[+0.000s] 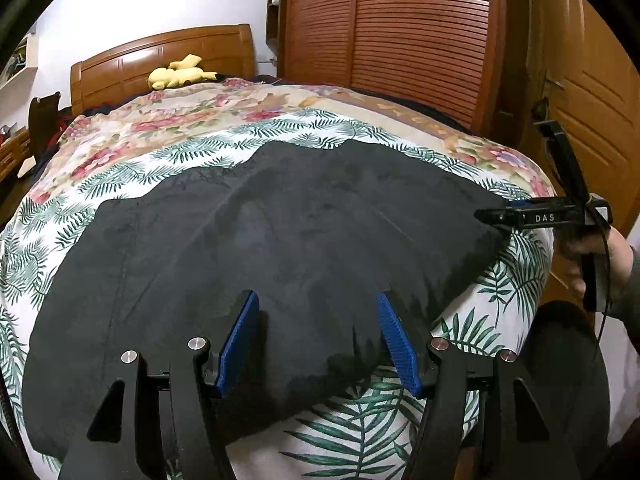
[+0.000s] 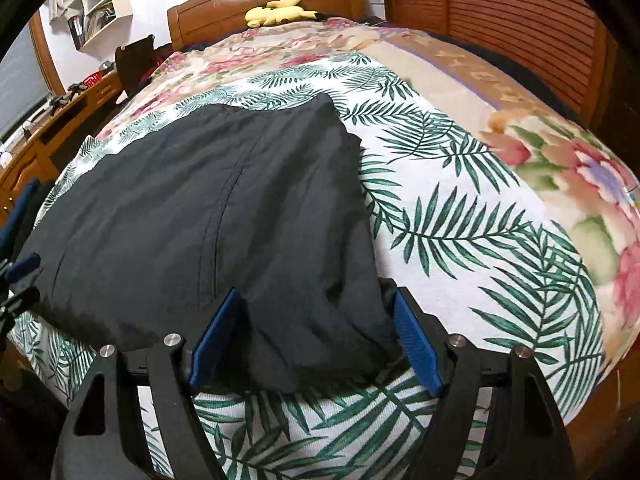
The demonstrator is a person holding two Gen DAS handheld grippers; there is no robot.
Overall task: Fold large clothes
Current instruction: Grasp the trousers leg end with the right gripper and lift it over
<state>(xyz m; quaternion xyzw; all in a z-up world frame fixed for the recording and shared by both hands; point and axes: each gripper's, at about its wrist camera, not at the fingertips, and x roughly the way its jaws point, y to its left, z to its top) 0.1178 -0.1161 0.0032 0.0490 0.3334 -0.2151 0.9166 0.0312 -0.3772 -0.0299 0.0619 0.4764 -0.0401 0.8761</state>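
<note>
Left wrist view: large black fabric garment [image 1: 280, 240] lies spread flat on the bed's white sheet printed with green palm leaves [image 1: 360, 432]; a floral quilt [image 1: 160, 120] covers the far half of the bed. Left gripper [image 1: 318, 300], black with blue ribbed pads, points down at the garment's near edge. Its fingers are spread apart, cloth lying between them, pads not pressing on it. At the right edge, the right gripper [image 1: 500, 216] sits at the garment's right corner, carried by a hand [image 1: 600, 256]; whether it pinches cloth cannot be told from here. Yellow plush toy [image 1: 180, 74] rests by the wooden headboard [image 1: 160, 56]. Slatted wooden wardrobe doors [image 1: 400, 28] stand behind.

Right wrist view: right gripper [image 2: 316, 300] hovers at the garment's near right corner [image 2: 328, 340]. Fingers stand wide; the bunched corner lies between the blue pads, apparently without being squeezed. Left gripper's blue pads [image 2: 22, 264] show at the left edge. Wooden desk [image 2: 48, 124] stands beside the bed.
</note>
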